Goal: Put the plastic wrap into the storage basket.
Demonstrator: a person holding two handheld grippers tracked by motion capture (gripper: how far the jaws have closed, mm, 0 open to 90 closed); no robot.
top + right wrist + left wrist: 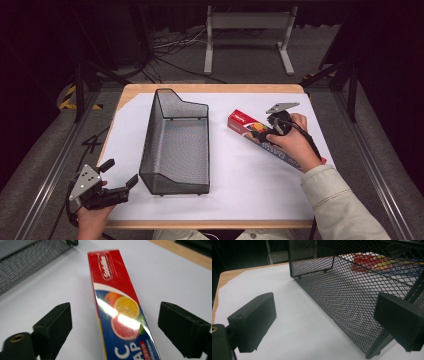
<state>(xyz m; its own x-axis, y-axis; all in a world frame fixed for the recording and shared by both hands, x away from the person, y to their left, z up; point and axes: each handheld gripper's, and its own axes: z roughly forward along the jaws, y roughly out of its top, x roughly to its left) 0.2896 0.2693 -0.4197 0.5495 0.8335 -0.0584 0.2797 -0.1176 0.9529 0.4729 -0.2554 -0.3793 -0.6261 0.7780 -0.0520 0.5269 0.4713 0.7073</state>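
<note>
A long wrap box, red at its far end and blue with citrus fruit toward me, lies flat on the white sheet right of centre. My right gripper is over its middle, jaws open and wide apart on either side of the box, pads clear of it. A black wire-mesh basket stands empty at the centre. My left gripper rests open at the front left, its jaws pointing at the basket's near corner. The box shows through the mesh.
The sheet covers most of a wooden table. The basket's mesh wall lies left of the box. Behind the table on the floor are cables and a white metal stand.
</note>
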